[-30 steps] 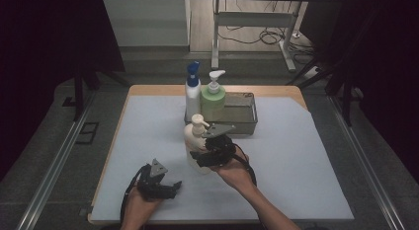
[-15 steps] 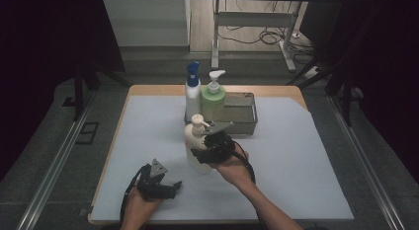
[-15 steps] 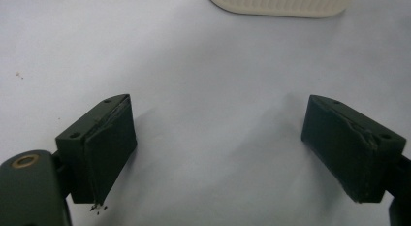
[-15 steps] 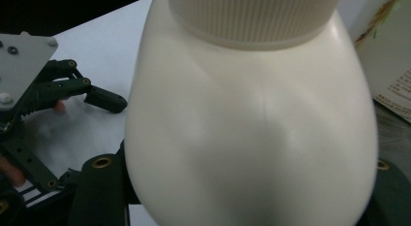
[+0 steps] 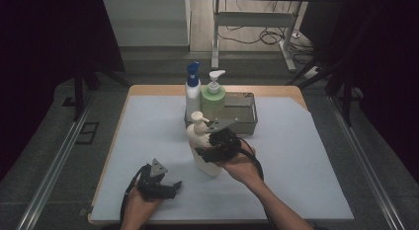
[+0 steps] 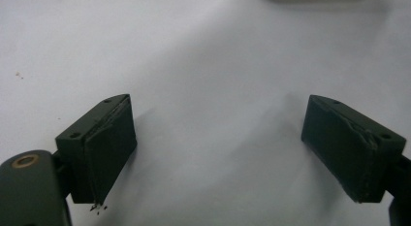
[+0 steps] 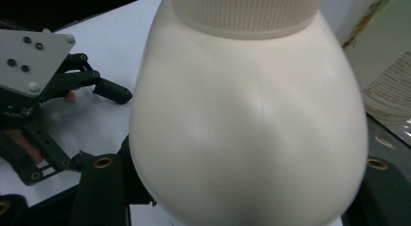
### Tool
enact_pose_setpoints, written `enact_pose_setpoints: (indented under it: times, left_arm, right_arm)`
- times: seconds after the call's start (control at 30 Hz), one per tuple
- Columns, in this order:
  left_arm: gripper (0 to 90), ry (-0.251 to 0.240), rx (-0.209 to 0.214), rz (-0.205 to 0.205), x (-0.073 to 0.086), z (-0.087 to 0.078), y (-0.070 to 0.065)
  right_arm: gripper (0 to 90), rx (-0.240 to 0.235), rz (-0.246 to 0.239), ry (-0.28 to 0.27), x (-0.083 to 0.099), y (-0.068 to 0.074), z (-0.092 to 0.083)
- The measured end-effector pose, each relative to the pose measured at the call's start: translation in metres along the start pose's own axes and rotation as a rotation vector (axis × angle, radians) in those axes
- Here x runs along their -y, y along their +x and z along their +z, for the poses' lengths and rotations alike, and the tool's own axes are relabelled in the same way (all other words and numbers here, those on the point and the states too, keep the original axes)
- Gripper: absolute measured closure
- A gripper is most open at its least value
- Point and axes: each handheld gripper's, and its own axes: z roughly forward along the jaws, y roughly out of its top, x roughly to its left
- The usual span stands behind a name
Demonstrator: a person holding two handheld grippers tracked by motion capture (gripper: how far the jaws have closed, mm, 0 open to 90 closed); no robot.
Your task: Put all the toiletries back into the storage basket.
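A: High view — where does the cream pump bottle (image 5: pixel 201 148) stand?

B: Near the middle of the white mat (image 5: pixel 306 156), just in front of the metal tray (image 5: pixel 247 114). Its long axis is close to upright, the top leaning slightly away from me, and its pump spout points right. My right gripper (image 5: pixel 213 150) has just been closing its jaws on the bottle's body. My left gripper (image 5: pixel 157 181) rests near the mat's front edge, well apart from it.

A: Left gripper view?

B: My jaws stand spread, only bare mat between them.

A: Right gripper view?

B: The bottle (image 7: pixel 247 114) is smooth, cream, egg-shaped, with a ribbed collar on top. My jaws pinch its flanks. My left gripper (image 7: pixel 43 85) shows beyond it.
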Motion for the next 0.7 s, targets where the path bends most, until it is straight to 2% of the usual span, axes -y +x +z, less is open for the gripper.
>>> enact_pose_setpoints:
  times: [0.17, 0.33, 0.7]
  left_arm:
    - [11.9, 0.001, 0.000, 0.001, 0.000, 0.000, 0.000]
    - [11.9, 0.001, 0.001, 0.000, 0.000, 0.000, 0.000]
    - [11.9, 0.001, 0.002, 0.000, 0.000, 0.000, 0.000]
  right_arm:
    - [36.4, -0.005, 0.004, -0.001, -0.001, -0.005, -0.011]
    - [36.4, -0.037, 0.033, 0.000, -0.001, -0.012, -0.019]
    - [36.4, -0.001, 0.037, -0.009, -0.005, -0.029, -0.044]
